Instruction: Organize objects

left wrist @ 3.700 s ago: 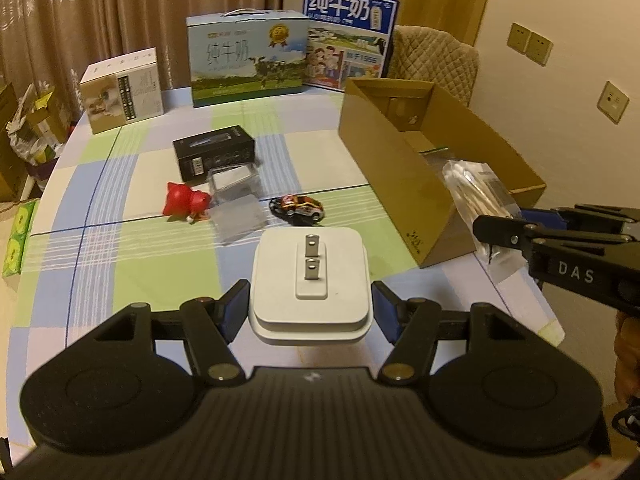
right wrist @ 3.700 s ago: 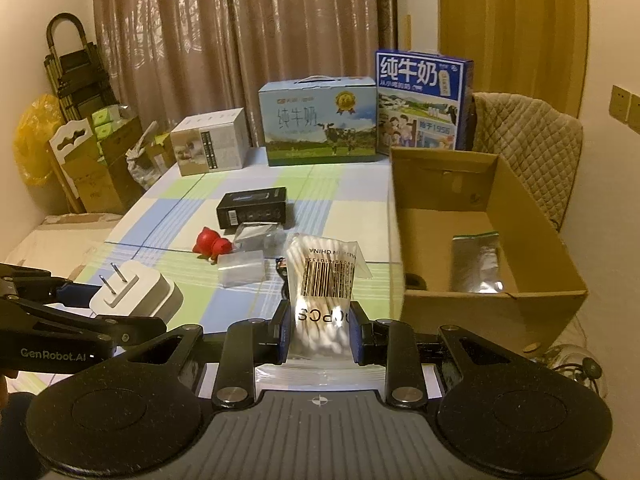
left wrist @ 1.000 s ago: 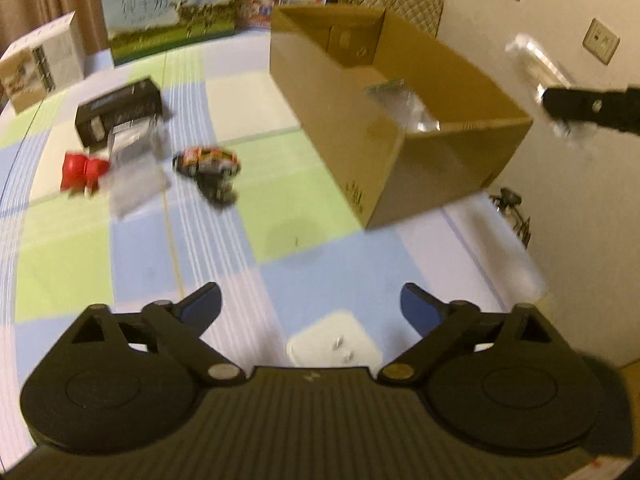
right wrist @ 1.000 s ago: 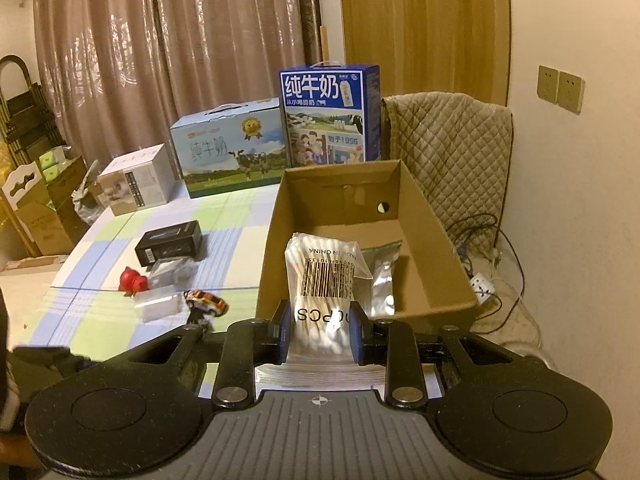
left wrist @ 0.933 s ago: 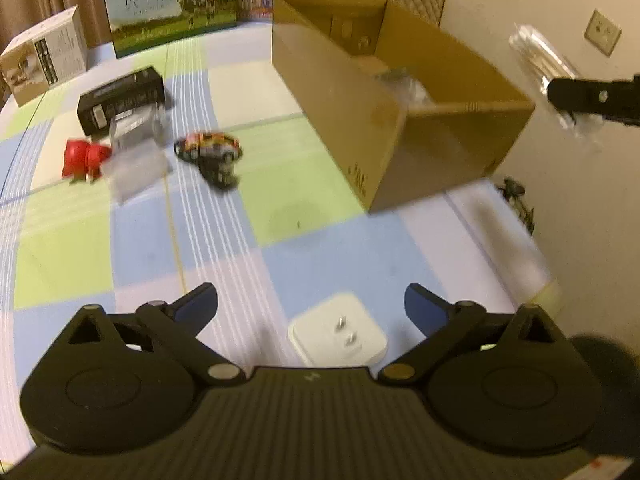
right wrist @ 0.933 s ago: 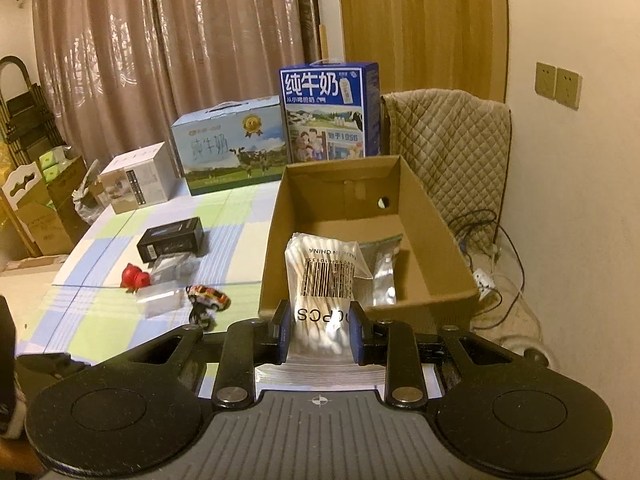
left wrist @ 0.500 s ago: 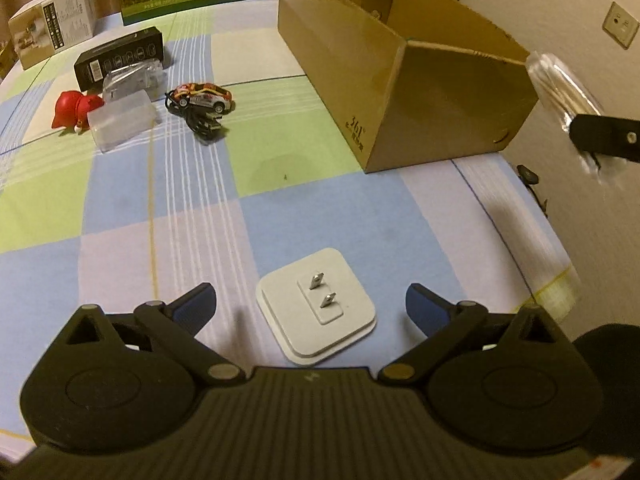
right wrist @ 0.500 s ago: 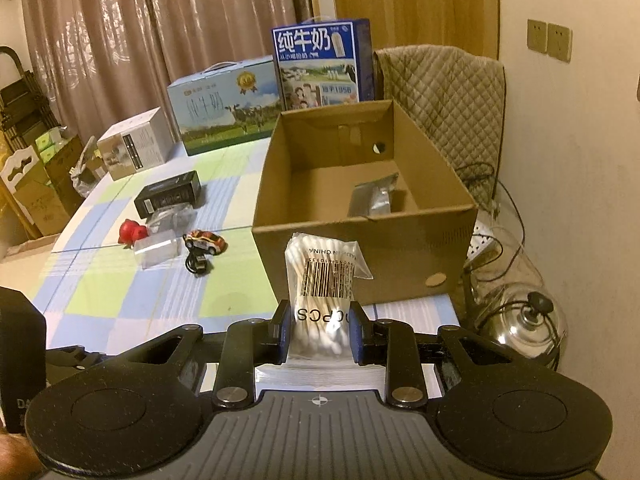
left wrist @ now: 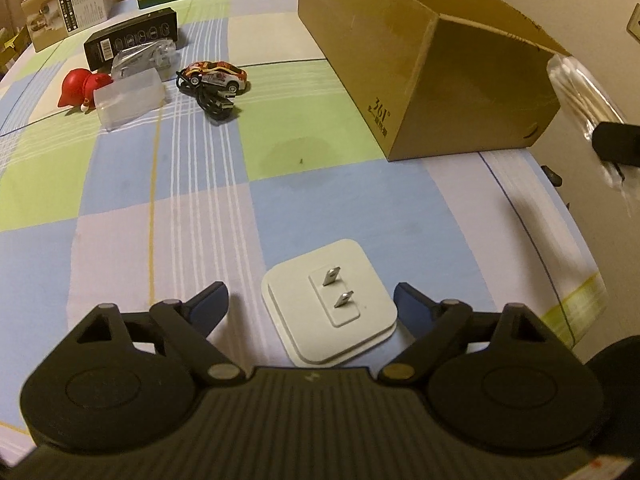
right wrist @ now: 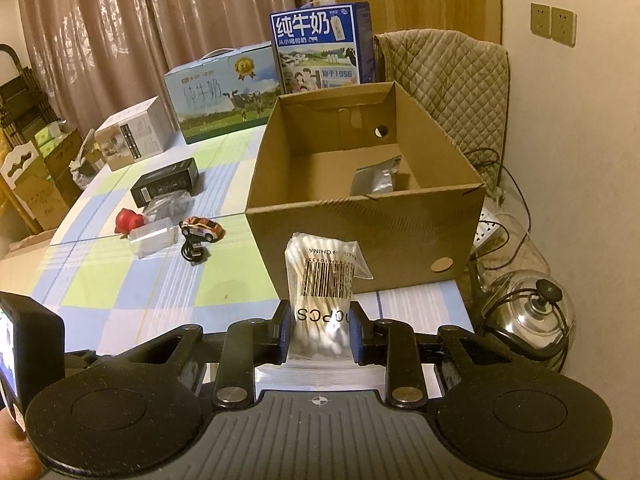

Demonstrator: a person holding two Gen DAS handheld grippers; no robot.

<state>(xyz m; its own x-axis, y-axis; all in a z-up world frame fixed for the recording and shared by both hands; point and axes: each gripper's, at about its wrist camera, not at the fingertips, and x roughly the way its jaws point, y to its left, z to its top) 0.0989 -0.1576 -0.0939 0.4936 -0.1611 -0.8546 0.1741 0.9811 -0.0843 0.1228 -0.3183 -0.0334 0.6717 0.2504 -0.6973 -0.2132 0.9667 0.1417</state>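
Only the right view shows the pouch (right wrist: 378, 178) inside the box (right wrist: 362, 228). Cotton swab bag (right wrist: 322, 288) is pinched by the right gripper (right wrist: 322, 330). The left gripper (left wrist: 310, 304) is closing, pads clear of the white plug (left wrist: 330, 304) lying near the table edge (left wrist: 576, 308).

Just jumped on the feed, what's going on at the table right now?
A person is tidying loose items with hand-held tongs. The left tongs are closing around the white plug adapter, which lies prongs-up on the checked tablecloth; the pads are not yet touching it. The right tongs grip a bag of cotton swabs in front of the cardboard box, which already holds a silver pouch. A toy car, a red toy and a black box wait farther back.
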